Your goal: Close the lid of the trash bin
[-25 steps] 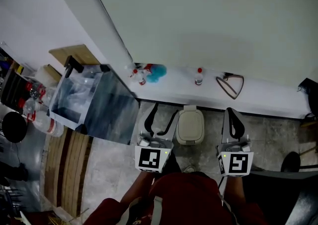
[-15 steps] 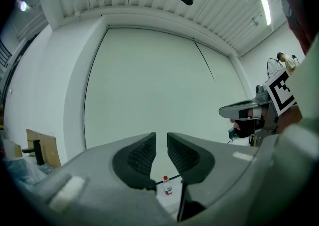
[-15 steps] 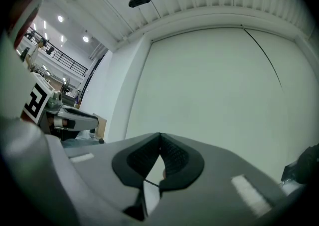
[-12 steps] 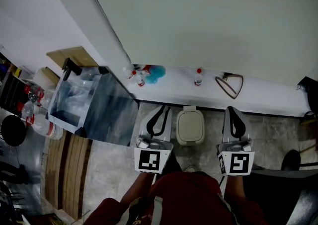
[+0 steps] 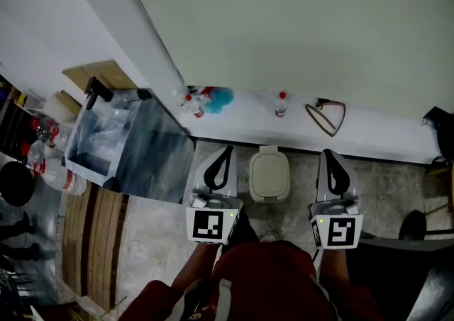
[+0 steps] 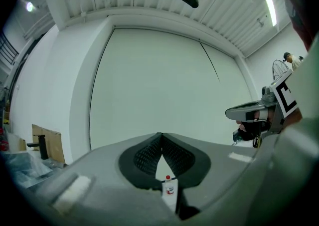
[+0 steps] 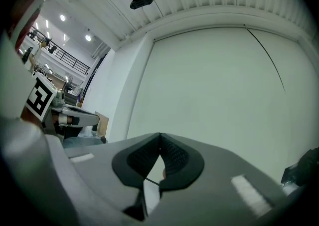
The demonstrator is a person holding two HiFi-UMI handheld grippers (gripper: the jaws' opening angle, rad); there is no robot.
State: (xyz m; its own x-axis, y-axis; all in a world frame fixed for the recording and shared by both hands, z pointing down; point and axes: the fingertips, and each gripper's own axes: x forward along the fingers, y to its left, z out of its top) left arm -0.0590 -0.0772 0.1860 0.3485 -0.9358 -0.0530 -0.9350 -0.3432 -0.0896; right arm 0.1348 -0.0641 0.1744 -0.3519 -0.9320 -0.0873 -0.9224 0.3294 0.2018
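Head view: trash bin (image 5: 269, 176), lid down, is flanked at 9 o'clock by left gripper (image 5: 228, 151), jaws just brought together on nothing, and at 3 o'clock by right gripper (image 5: 328, 152), likewise closed empty.

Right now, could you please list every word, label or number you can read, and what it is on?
No text is readable.
The small bottle: label too small to read.
The left hand-held gripper and right hand-held gripper: cubes carry square black-and-white patterns, no letters.
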